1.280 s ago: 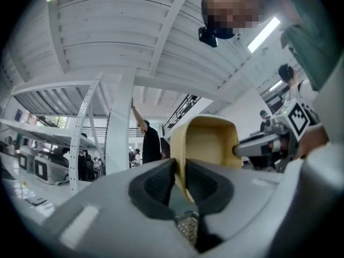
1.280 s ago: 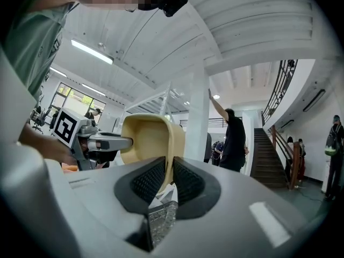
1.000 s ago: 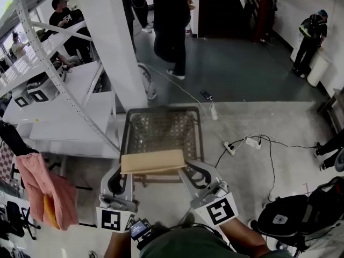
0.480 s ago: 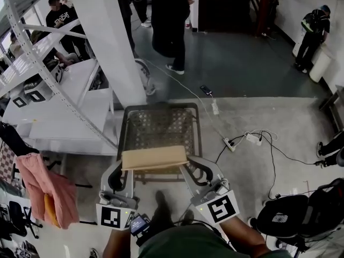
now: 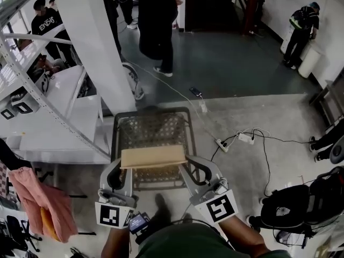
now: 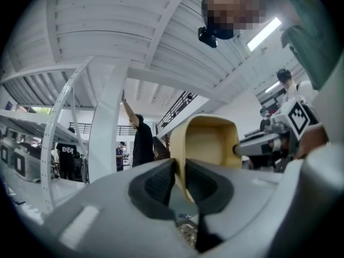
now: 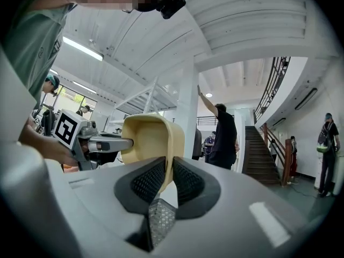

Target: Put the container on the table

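Container (image 5: pixel 153 157), a tan, open-topped tub, hangs in the air in front of the person, held level by its two short ends and resting on nothing. The left hand-held gripper (image 5: pixel 124 169) is clenched on the wall at the container's left end; in the left gripper view its dark pads (image 6: pixel 156 184) pinch the thin rim between them. The right hand-held gripper (image 5: pixel 186 169) grasps the opposite end the same way, and in the right gripper view its jaws are pressed onto the rim.

Directly below the container in the head view stands a dark metal mesh frame (image 5: pixel 156 129) on the concrete floor (image 5: pixel 258 198). To the left of it, well apart from the container, is a white desk (image 5: pixel 51 138) under a white perforated rack (image 5: pixel 37 90), with a broad white pillar (image 5: pixel 88 42) rising beside it. A pink cloth (image 5: pixel 35 195) hangs at the lower left. A power strip with cables (image 5: pixel 236 138) lies on the floor to the right. A person in dark clothes (image 5: pixel 156 20) stands beyond the frame.
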{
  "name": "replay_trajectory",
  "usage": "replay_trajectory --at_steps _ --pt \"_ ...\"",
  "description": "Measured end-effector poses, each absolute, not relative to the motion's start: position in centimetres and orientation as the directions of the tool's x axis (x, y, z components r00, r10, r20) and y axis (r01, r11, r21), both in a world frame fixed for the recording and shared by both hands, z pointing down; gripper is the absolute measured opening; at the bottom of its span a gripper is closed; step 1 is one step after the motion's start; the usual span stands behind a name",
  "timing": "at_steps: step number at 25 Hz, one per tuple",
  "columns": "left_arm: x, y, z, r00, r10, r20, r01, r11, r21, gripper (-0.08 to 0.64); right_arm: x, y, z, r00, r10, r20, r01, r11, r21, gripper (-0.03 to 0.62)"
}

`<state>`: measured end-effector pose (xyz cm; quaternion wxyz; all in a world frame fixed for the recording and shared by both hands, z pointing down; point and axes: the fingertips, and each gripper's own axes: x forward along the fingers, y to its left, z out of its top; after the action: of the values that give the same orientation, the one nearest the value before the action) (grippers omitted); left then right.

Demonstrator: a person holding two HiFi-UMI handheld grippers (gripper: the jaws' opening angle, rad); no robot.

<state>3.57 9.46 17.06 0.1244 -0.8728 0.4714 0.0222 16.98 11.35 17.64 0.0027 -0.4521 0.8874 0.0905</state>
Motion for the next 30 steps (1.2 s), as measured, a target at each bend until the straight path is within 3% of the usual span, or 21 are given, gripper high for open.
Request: replay_trajectory --at_steps 30 --pt "-6.5 -8.6 19.6 0.609 -0.778 -0.156 -0.793 -0.595 -0.126 0.034 6.8 -5.8 20.2 -0.526 -0.85 0.005 -0.838 0.52 0.165 0.048"
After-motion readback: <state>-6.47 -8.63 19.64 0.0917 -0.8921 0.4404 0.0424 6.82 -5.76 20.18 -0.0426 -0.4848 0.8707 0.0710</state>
